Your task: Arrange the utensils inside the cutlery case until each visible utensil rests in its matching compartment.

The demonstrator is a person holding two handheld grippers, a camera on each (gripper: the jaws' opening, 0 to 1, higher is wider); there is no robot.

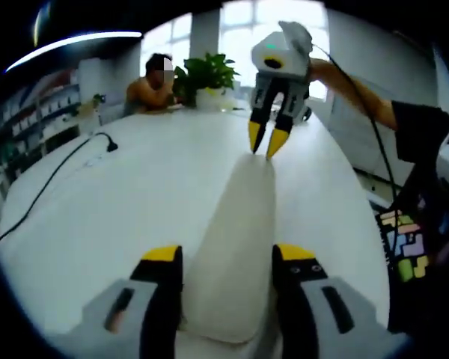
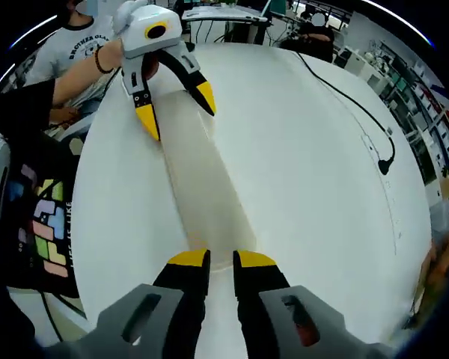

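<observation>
left gripper [image 1: 228, 258] sits at the near end of the cutlery case [image 1: 236, 247], a long pale closed case lying flat on the white desk [image 1: 135, 194]; its fingers [image 1: 162, 258] are spread wide, one on each side of the case's rounded end, straddling it, and I can't tell if they actually touch the sides. Reads as a bracing hold, keeping that end from sliding while the other end gets worked. In the right gripper view the same left gripper [image 2: 173, 105] is seen from across, fingers apart over the far end of the case [image 2: 206, 202], which matches. Moving right: right gripper [image 2: 221, 262] is at the opposite end, fingers nearly together with only a thin gap, tips at the case's end edge; the left gripper view shows it [image 1: 267, 142] coming down with tips pinched near the narrow end. Whether it has hold of a lip or flap there I can't tell, too small. My guess is the narrow pinch is for catching the lid edge or seam to open it. No utensils in sight, so they're presumably inside and sorting hasn't started. Black cable [image 1: 52, 179] runs across the desk well apart from the case, potted plant [image 1: 209, 75] at the far side, both clear of the work. Main risk is the case skidding on the smooth desk if only one end is held
</observation>
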